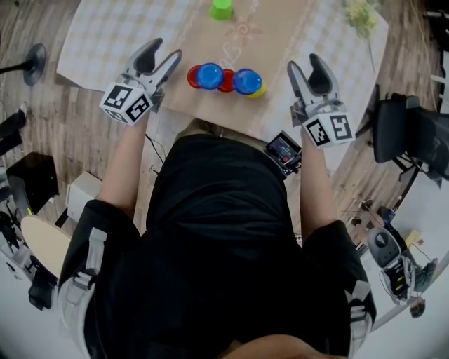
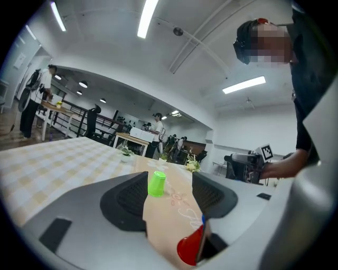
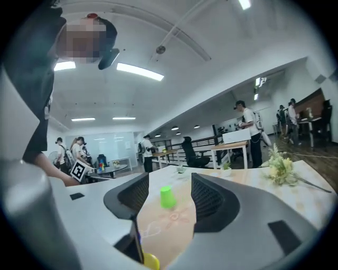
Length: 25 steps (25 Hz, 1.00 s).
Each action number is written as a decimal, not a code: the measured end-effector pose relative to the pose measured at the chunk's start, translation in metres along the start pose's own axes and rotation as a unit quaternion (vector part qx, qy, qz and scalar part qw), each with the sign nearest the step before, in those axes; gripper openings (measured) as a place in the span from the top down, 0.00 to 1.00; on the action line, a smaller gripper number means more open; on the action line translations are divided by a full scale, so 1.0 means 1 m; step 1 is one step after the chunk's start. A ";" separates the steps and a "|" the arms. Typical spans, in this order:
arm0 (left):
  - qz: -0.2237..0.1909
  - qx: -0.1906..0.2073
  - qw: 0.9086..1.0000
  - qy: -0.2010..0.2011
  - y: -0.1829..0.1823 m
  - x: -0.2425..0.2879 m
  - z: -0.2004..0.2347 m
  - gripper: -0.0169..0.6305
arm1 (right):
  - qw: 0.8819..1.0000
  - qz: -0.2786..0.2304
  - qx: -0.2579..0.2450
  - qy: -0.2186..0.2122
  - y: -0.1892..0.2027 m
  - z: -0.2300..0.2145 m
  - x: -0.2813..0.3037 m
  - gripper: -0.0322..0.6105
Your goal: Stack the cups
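Near the table's front edge stands a row of upside-down cups: two blue cups [image 1: 210, 75] [image 1: 246, 80] over red cups [image 1: 194, 76] and a yellow cup [image 1: 259, 90]. A green cup [image 1: 222, 8] stands alone farther back, also upside down, green cup [image 2: 156, 184] seen between the left jaws and green cup [image 3: 167, 197] between the right jaws, far off. My left gripper [image 1: 162, 57] hovers open to the left of the row. My right gripper [image 1: 309, 70] hovers open to its right. Neither holds anything. A red cup's edge [image 2: 189, 248] shows low in the left gripper view.
A tan runner [image 1: 238, 42] crosses the checked tablecloth [image 1: 112, 35]. A small flower bunch [image 1: 361, 14] lies at the table's far right. Office chairs [image 1: 407, 137] and gear stand right of the table. People stand at desks in the background.
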<state>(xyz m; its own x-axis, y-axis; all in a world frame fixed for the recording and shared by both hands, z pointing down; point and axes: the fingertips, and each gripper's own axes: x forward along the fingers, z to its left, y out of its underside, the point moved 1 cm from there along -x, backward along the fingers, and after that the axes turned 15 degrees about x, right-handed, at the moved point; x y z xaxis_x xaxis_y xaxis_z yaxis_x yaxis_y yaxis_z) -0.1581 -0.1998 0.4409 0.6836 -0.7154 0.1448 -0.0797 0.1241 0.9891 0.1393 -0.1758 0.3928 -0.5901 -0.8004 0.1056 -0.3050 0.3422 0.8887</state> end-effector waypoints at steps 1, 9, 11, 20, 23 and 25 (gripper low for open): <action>0.004 0.016 1.000 0.002 -0.003 0.008 0.004 0.59 | 1.000 -0.012 0.004 0.016 -0.007 -0.011 0.001 0.54; 0.052 0.108 0.992 0.033 -0.005 0.085 0.028 0.59 | 0.995 -0.044 0.021 0.086 -0.021 -0.070 0.010 0.56; 0.070 0.126 0.988 0.052 0.005 0.107 0.027 0.59 | 0.995 -0.032 0.024 0.089 -0.013 -0.077 0.012 0.56; 0.129 0.146 0.976 0.096 0.050 0.181 0.025 0.57 | 0.993 -0.008 0.052 0.106 0.006 -0.109 0.009 0.56; 0.135 0.140 0.976 0.101 0.057 0.195 0.022 0.57 | 0.992 -0.012 0.059 0.107 0.005 -0.116 0.013 0.56; 0.135 0.136 0.977 0.098 0.059 0.201 0.022 0.57 | 0.993 -0.012 0.062 0.104 0.005 -0.118 0.018 0.57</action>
<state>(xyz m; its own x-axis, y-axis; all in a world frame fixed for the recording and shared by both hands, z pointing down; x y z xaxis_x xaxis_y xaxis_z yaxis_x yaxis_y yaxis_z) -0.0413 -0.3514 0.5292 0.7340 -0.5338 0.4199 -0.4483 0.0838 0.8900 0.2156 -0.2468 0.4519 -0.4185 -0.8889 0.1865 -0.4139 0.3694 0.8320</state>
